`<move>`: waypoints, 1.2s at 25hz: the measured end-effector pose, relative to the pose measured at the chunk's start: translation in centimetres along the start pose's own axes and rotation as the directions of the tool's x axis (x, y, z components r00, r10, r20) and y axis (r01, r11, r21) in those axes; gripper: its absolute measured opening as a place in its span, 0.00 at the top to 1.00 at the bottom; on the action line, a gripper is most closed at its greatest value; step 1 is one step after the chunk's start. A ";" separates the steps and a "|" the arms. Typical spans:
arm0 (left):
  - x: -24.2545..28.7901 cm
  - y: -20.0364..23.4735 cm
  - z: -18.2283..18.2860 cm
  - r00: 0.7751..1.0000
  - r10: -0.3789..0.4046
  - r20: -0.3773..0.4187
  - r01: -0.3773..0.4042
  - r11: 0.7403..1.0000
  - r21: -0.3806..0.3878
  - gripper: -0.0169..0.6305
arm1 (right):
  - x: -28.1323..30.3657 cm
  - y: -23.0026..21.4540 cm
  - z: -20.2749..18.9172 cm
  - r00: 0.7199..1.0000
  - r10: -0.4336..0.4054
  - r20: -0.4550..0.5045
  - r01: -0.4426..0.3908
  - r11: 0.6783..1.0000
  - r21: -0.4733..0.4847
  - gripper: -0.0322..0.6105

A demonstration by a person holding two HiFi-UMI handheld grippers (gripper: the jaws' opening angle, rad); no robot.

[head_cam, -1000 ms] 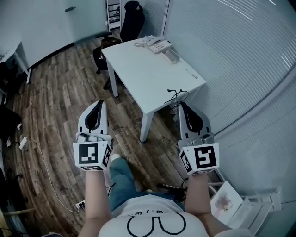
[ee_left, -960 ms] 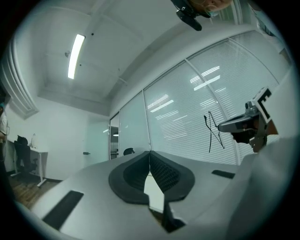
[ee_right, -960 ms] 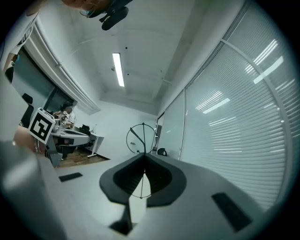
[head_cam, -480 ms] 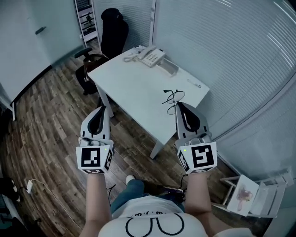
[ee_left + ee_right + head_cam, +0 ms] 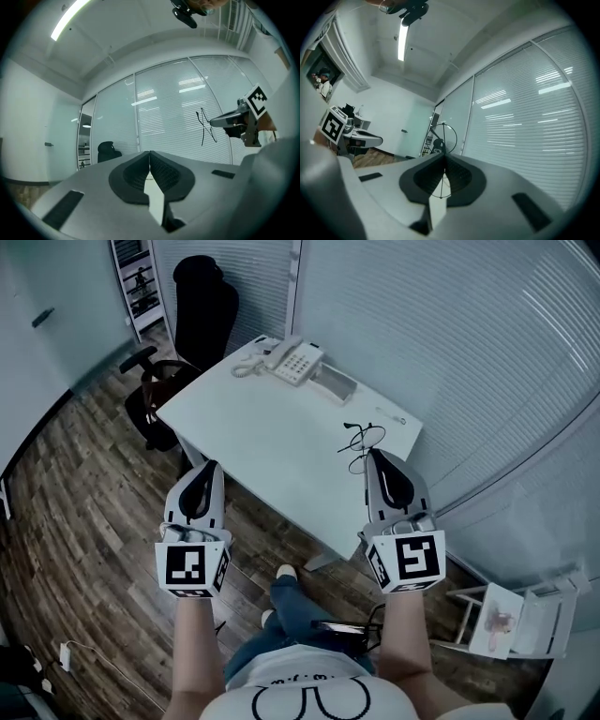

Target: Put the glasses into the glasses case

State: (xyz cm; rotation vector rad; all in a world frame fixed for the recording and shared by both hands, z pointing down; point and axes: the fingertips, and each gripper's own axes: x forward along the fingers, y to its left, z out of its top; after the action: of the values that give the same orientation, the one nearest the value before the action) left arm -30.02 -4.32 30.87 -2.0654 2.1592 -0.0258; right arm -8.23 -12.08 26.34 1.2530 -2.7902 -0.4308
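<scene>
Thin black wire-framed glasses hang from the tip of my right gripper, which is shut on them above the white table's near right corner. In the right gripper view the glasses rise from between the closed jaws of the right gripper. My left gripper is shut and holds nothing, level with the table's near edge; its jaws meet in the left gripper view. From there the glasses show at the right. A grey oblong tray-like case lies at the table's far side.
A white desk phone with a coiled cord sits at the table's far end, beside the case. A black office chair stands left of the table. Glass walls with blinds run along the right. A white folding stand is at lower right.
The person has stepped closer, so the table now lies nearer and more centred under the grippers. Both grippers stay shut, the right still holding the glasses.
</scene>
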 end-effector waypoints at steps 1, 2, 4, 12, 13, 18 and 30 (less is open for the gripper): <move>1.0 0.4 -0.4 1.000 -0.005 -0.005 0.005 1.000 -0.004 0.95 | 0.9 -0.5 -0.4 1.000 -0.010 -0.007 0.010 1.000 0.000 0.93; 2.1 0.9 -0.9 1.000 -0.009 -0.008 0.009 1.000 -0.006 0.95 | 1.9 -1.0 -0.9 1.000 -0.022 -0.014 0.022 1.000 0.002 0.93; 4.4 1.9 -1.6 1.000 -0.018 -0.012 0.018 1.000 -0.008 0.95 | 4.1 -2.1 -1.9 0.999 -0.046 -0.022 0.046 0.999 0.007 0.93; 15.0 4.8 -3.1 0.994 -0.107 -0.030 0.107 0.994 0.015 0.95 | 12.5 -5.9 -4.3 0.991 -0.130 -0.043 0.131 0.991 0.019 0.93; 16.5 5.0 -3.3 0.992 -0.120 -0.035 0.121 0.993 0.016 0.95 | 13.5 -6.5 -4.7 0.989 -0.140 -0.050 0.141 0.990 0.020 0.93; 23.8 5.5 -4.9 0.984 -0.169 -0.065 0.169 0.985 0.010 0.95 | 17.9 -9.7 -7.4 0.979 -0.175 -0.105 0.180 0.983 0.038 0.93; 34.1 4.8 -7.5 0.962 -0.253 -0.105 0.251 0.967 -0.030 0.95 | 27.0 -15.0 -10.5 0.971 -0.156 -0.180 0.150 0.988 -0.047 0.93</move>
State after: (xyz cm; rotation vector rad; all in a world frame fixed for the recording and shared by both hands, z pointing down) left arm -37.02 -38.65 34.39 -2.3871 1.9415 -0.1528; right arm -13.76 -43.99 30.59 1.4277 -2.5358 -0.3475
